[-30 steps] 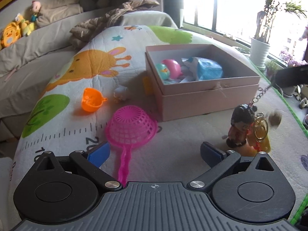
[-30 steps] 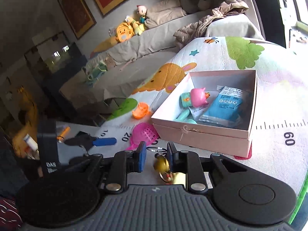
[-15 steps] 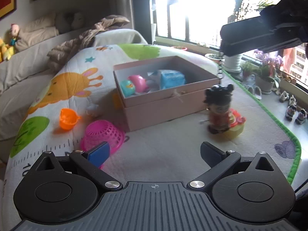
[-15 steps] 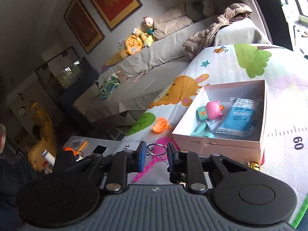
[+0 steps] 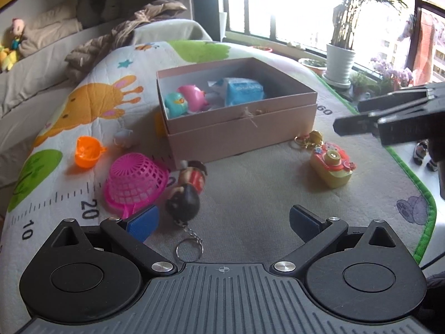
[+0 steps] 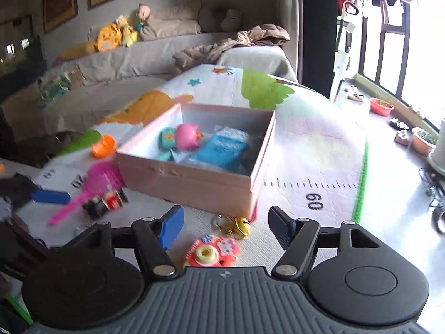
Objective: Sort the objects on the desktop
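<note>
A doll keychain (image 5: 189, 192) lies on its side on the play mat, beside the pink strainer (image 5: 136, 183) and in front of the open pink box (image 5: 239, 136). Its ring rests between the fingers of my left gripper (image 5: 224, 221), which is open and touches nothing. My right gripper (image 6: 226, 228) hovers at the right with its jaws opening and nothing held. Under its gap on the mat lies a red and yellow toy camera (image 6: 211, 253) with a gold bell (image 6: 240, 224). In the right wrist view the doll (image 6: 105, 203) is blurred, left of the box (image 6: 194, 181).
The box holds a pink toy (image 5: 192, 98), a teal toy (image 5: 175, 104) and a blue packet (image 5: 243, 91). An orange cup (image 5: 87, 151) and a small white figure (image 5: 123, 137) sit left of the box. The mat's green edge (image 5: 425, 203) drops off at the right.
The right gripper carried the doll by its chain, then opened and let go. The doll now lies on the mat by the strainer. The right gripper has tipped downward.
</note>
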Available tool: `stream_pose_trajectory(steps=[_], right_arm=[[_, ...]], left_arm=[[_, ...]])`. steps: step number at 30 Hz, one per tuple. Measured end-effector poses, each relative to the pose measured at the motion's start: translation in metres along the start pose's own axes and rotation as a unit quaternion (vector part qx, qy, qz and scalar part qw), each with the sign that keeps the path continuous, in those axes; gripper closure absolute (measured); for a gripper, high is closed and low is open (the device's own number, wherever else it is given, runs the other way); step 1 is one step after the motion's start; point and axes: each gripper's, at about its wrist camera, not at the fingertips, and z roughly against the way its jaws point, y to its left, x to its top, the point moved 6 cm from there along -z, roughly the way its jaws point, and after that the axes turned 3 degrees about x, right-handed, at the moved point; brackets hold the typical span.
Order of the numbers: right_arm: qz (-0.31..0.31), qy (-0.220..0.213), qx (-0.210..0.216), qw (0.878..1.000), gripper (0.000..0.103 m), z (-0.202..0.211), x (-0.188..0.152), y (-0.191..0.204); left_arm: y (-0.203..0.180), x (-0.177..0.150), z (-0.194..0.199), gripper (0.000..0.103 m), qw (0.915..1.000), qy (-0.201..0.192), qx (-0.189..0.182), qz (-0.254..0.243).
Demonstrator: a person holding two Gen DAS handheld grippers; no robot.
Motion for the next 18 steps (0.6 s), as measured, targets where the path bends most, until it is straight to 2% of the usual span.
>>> stream_pose_trajectory(steps=[3,6,14,15,16,18], right_arm=[[-0.016,0.029,0.004,0.999,0.033,-0.020,-0.021,0.000],[-0.037,0.041,0.011,0.998,0.032,-0.031,-0.034,0.000],[-0.056,0.044,0.026,0.997,0.029,-0.045,-0.038,0.009],[-0.057,0.043,0.025,0.997,0.029,-0.045,-0.038,0.009],[-0.057,0.043,0.024,0.997,0.029,-0.045,-0.038,0.009],[-0.054,0.042,0.022,0.997,0.029,-0.045,-0.039,0.011]], left_arm=[[-0.001,0.006,-0.017,0.000,0.9992,0.016,0.037,0.007],[0.006,0.012,-0.029,0.000,0.9974,0.021,0.062,0.030],[0.016,0.013,-0.037,0.001,0.9958,-0.004,0.082,0.042],[0.018,0.012,-0.038,0.005,0.9955,-0.005,0.084,0.043],[0.019,0.012,-0.039,0.016,0.9954,-0.004,0.085,0.045],[0.022,0.012,-0.040,0.028,0.9952,0.002,0.084,0.050]])
